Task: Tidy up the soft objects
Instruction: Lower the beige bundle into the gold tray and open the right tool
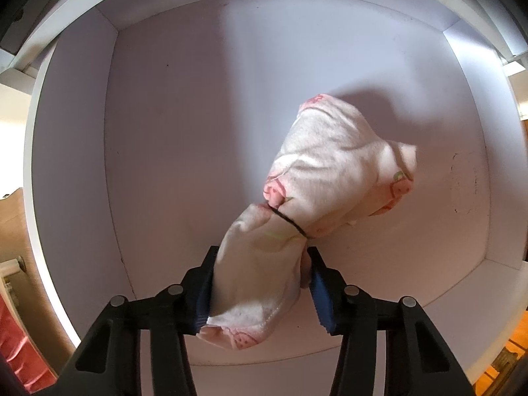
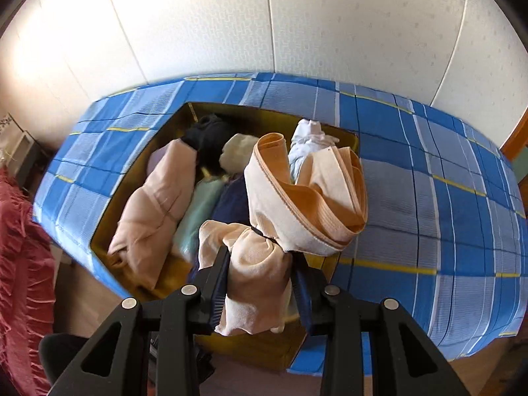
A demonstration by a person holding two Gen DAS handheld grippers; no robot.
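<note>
Fingers of the left gripper point down into a white drawer, and between their blue pads sits the near end of a white cloth bundle with pink print. The left pad lies against the fabric, while the right pad shows a thin gap along part of its length, so whether the jaws truly squeeze the cloth cannot be told. A thin black band cinches the bundle just beyond the fingertips, and the fatter far part spreads toward the drawer's right wall, casting a shadow on the bare white floor. Past the drawer's left edge a strip of red fabric shows. In the right wrist view, a red fringed cloth hangs along the left side, then comes a bed with a blue plaid cover set against a pale wall. An open brown box rests on the cover near its front left corner, filled with rolled clothes: a pale pink roll along the left wall, a mint one and a navy one beside it, a black piece and a cream piece at the back, a light blue one in the far right corner. The right gripper is above the box's near edge, its jaws pinching the tail of a beige and orange banded bundle, tied with a black band, clear of the box's contents.
</note>
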